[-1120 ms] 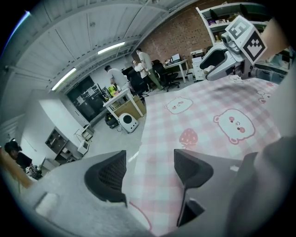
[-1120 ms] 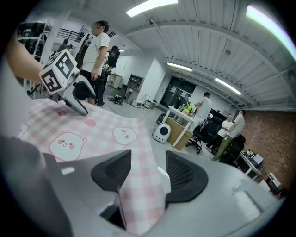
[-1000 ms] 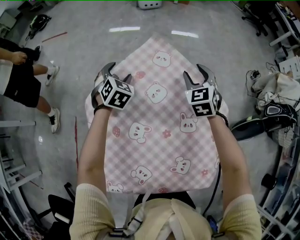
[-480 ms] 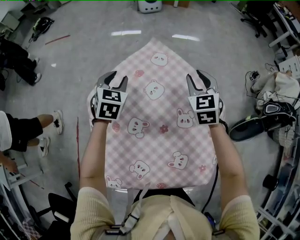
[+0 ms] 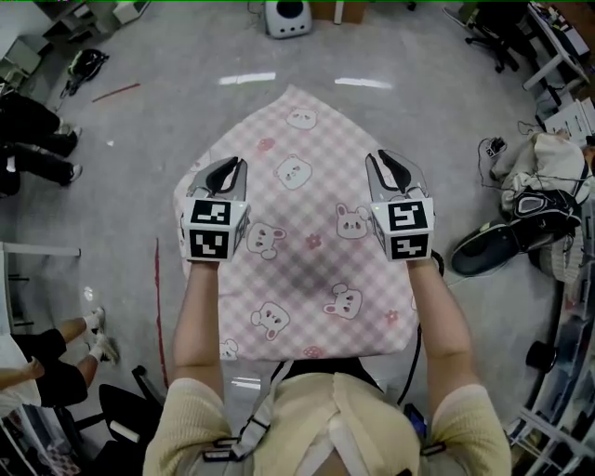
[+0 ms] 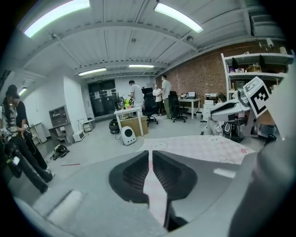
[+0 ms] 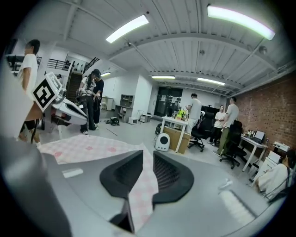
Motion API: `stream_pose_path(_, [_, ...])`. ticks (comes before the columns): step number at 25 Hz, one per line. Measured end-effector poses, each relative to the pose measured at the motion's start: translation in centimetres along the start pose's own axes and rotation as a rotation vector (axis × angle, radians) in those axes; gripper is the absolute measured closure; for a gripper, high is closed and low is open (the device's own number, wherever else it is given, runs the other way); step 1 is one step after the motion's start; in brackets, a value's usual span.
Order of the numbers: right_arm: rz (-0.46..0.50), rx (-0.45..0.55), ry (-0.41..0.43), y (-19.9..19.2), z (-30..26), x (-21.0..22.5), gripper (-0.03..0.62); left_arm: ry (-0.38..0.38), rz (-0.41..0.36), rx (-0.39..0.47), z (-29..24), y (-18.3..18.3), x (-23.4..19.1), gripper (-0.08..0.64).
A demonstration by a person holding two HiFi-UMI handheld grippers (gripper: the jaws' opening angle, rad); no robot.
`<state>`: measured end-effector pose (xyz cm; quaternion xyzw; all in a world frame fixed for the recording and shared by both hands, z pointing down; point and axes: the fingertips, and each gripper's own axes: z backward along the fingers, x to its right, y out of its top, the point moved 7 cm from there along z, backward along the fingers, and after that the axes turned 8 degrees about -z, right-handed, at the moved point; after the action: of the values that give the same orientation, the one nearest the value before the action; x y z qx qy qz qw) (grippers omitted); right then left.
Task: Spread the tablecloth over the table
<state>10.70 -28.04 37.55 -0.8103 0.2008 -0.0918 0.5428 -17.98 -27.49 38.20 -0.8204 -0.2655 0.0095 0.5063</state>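
The pink checked tablecloth (image 5: 307,242) with bear and rabbit prints hangs spread out before me, above the grey floor. My left gripper (image 5: 226,167) is at its left edge; the jaws are closing and a fold of the cloth (image 6: 155,194) is pinched between the pads. My right gripper (image 5: 390,163) is at the right edge, its jaws also closing with a fold of the cloth (image 7: 143,190) pressed between them. In the left gripper view the cloth (image 6: 199,146) stretches toward the right gripper (image 6: 236,109). No table shows in any view.
A white round device (image 5: 286,17) stands on the floor ahead. Bags, a dark shoe and cables (image 5: 521,232) lie at the right. People's legs (image 5: 37,139) are at the left. A red line (image 5: 156,297) marks the floor.
Both grippers' jaws have narrowed onto the cloth's side edges and risen with it. The cloth has drawn closer to me. The person at the left has walked on.
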Motion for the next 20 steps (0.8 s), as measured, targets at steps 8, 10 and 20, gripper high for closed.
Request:
stream_pose_path(8, [-0.006, 0.1, -0.044, 1.7, 5.4, 0.0, 0.588, 0.007, 0.046, 0.052, 5.6, 1.7, 1.5, 0.554])
stream_pose_path(10, [-0.015, 0.103, -0.053, 1.6, 6.5, 0.0, 0.588, -0.002, 0.068, 0.067, 6.6, 1.9, 2.2, 0.554])
stream_pose_path(20, [-0.112, 0.089, -0.052, 0.5, 11.1, 0.2, 0.589, 0.027, 0.106, 0.104, 11.7, 2.5, 4.4, 0.554])
